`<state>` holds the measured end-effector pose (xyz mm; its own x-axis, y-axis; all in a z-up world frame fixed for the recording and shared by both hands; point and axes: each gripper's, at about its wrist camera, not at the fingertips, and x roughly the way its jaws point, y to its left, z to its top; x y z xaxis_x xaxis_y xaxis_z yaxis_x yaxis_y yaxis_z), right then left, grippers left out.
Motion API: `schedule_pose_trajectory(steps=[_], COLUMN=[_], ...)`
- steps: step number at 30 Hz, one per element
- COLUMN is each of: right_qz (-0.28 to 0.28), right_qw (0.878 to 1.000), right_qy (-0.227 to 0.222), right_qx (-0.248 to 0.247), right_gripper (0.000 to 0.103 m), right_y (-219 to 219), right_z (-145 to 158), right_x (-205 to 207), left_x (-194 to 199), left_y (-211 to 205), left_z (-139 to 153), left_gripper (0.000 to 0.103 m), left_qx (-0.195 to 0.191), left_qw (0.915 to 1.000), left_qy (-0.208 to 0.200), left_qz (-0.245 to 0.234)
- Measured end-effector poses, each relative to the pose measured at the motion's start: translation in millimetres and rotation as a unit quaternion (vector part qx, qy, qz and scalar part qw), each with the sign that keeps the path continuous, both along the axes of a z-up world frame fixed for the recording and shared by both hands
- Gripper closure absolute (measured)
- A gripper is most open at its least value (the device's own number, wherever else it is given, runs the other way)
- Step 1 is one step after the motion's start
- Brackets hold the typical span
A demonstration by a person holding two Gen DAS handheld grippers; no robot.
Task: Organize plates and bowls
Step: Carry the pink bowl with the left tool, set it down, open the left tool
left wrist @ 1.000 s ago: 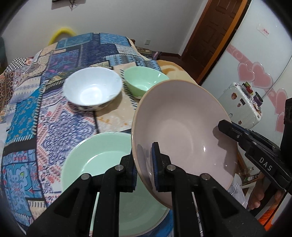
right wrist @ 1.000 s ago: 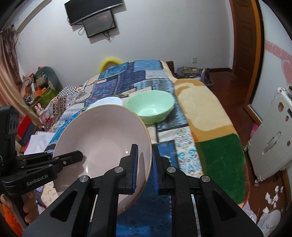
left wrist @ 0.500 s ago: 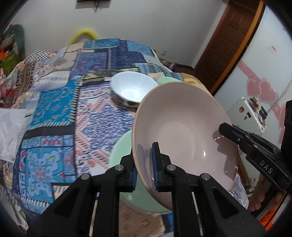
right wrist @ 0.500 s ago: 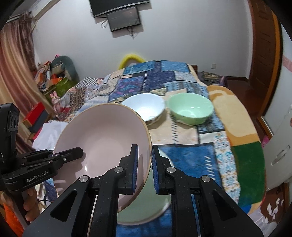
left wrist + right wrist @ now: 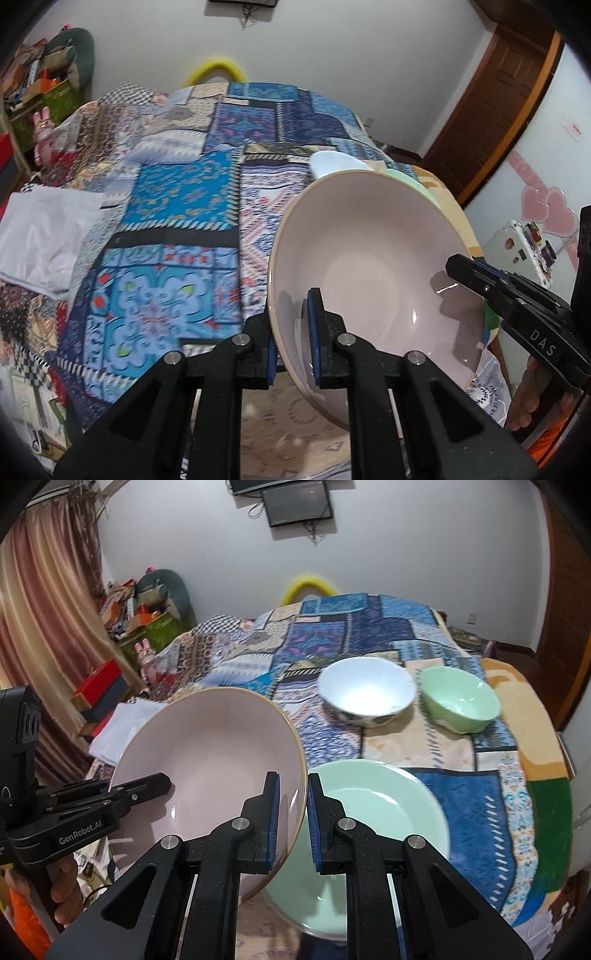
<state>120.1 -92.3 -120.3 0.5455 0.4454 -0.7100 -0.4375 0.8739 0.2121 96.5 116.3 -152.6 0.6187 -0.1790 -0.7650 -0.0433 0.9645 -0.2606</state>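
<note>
A large pale pink plate [image 5: 369,258] [image 5: 218,753] hangs tilted in the air between both grippers. My left gripper [image 5: 293,332] is shut on its near rim. My right gripper [image 5: 293,812] is shut on the opposite rim, and it shows in the left wrist view at the plate's right edge [image 5: 465,269]. On the patchwork cloth [image 5: 369,627] lie a mint green plate [image 5: 376,812], a white bowl [image 5: 365,694] and a mint green bowl [image 5: 460,701]. In the left wrist view the pink plate hides most of the white bowl [image 5: 332,162].
The cloth covers a bed [image 5: 166,184] with open patterned surface to the left. White folded fabric [image 5: 40,236] lies at its left edge. Clutter and boxes [image 5: 140,613] stand by the curtain. A wooden door [image 5: 498,110] and a white cabinet [image 5: 524,243] are at the right.
Both grippers have carried the pink plate leftward, off from above the green plate. In the left wrist view the green plate has dropped out of sight and more bare cloth shows.
</note>
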Motion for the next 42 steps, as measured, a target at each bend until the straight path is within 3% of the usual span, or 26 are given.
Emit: schedule_pose_trajectory(steps=[12,21,31,42], right_qz=[0.041,0.060,0.071,0.081], right_qw=[0.999,0.996,0.992,0.991], right_qy=[0.025,0.054,0.095,0.096], right_qx=[-0.009,-0.026,-0.048,-0.055], right_gripper=[0.090,0.090,0.090,0.087], right_y=[46,73,86,90], right_z=[-20,-45,-76,-78], right_x=[-1,10,19,22], left_x=[-14,-8,3,8], left_y=[49,77,93,96], left_z=[-21,-52,-88,-102], left_gripper=[0.090,0.090,0.090,0.090], left_qx=[0.001,-0.008,-0.020,-0.020], left_qw=[0.9989,0.9968,0.9937,0.9928], left_qy=[0.022,0.051,0.087,0.094], left_qz=[0.041,0.061,0.068,0.071])
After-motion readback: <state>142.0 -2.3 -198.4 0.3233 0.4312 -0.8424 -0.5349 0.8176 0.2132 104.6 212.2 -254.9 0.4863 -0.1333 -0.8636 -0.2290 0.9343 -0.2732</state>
